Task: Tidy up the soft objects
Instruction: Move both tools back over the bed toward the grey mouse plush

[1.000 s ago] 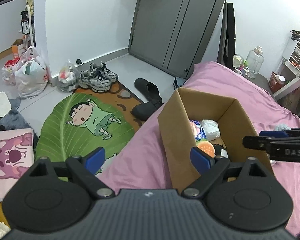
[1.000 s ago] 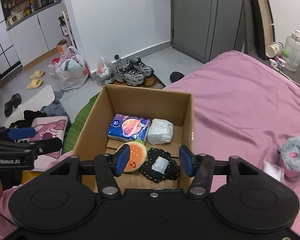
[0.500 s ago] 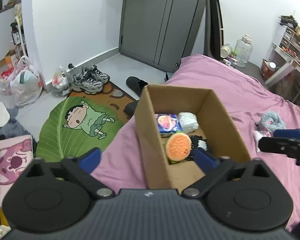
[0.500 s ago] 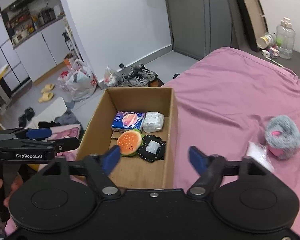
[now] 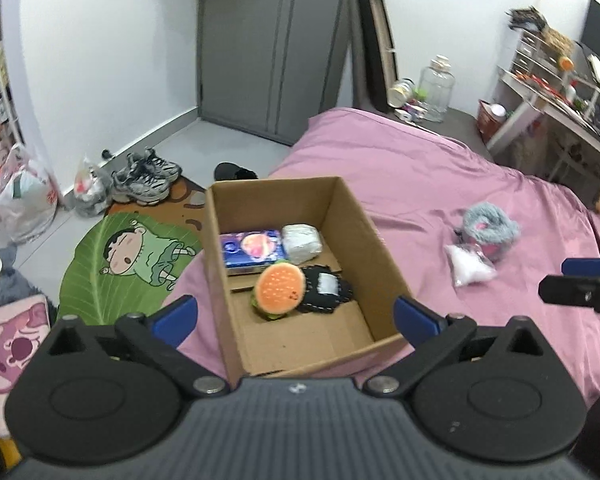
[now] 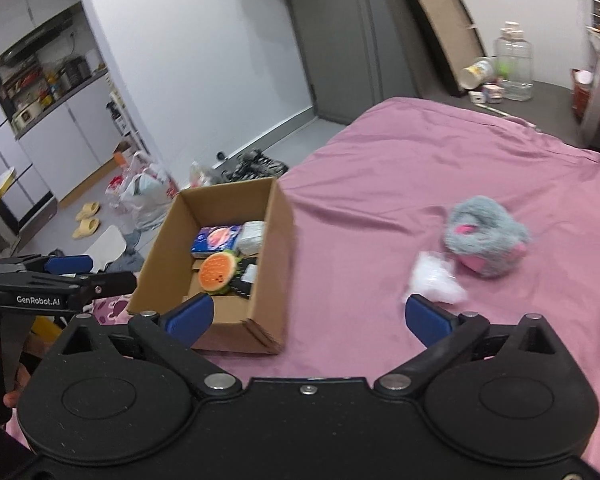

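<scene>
Grey plush toy (image 6: 486, 240) on bed; both hand-held grippers, left (image 5: 296, 316), right (image 6: 308, 316), level, spread wide, holding nothing.

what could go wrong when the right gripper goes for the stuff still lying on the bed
The clear plastic bag lies touching the grey fluffy toy, so the open right gripper might catch both or nudge one away. The bag looks slippery and may slide from the fingers. The cardboard box sits near the bed's edge, so a bump during the drop could push it off.
</scene>
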